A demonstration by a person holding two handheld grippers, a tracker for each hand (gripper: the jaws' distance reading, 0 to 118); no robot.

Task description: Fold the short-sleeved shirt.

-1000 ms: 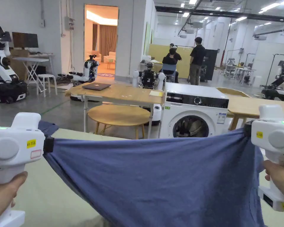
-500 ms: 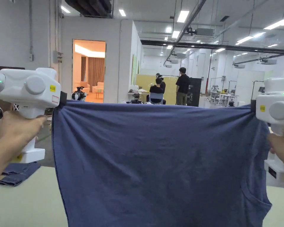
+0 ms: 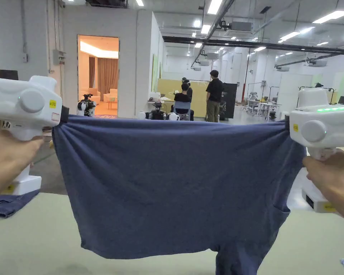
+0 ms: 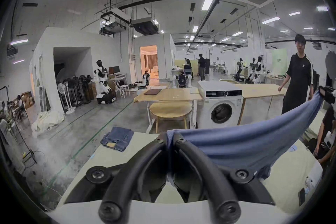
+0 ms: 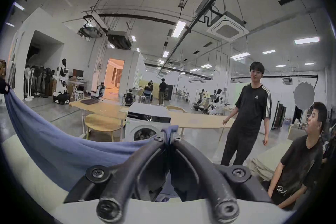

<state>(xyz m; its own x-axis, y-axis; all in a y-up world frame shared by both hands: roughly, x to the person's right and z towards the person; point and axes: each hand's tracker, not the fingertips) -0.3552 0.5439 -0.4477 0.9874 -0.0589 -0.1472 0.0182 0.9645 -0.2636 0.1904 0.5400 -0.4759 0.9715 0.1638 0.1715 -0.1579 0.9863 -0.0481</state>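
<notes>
Both the left gripper (image 4: 170,138) and right gripper (image 5: 170,134) are clamped on the blue cotton short-sleeved shirt (image 3: 175,182), held spread in the air; next, lay it flat on the near pale green table (image 3: 35,236).

A pale green table (image 3: 42,236) is seen, with folded jeans (image 4: 117,138) laid at its far left corner.

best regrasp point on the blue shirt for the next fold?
Probably the hanging lower edge of the blue shirt, approached from below and the sides. The left hand-held gripper and right hand-held gripper already pinch the top corners, so the cloth hangs flat.
</notes>
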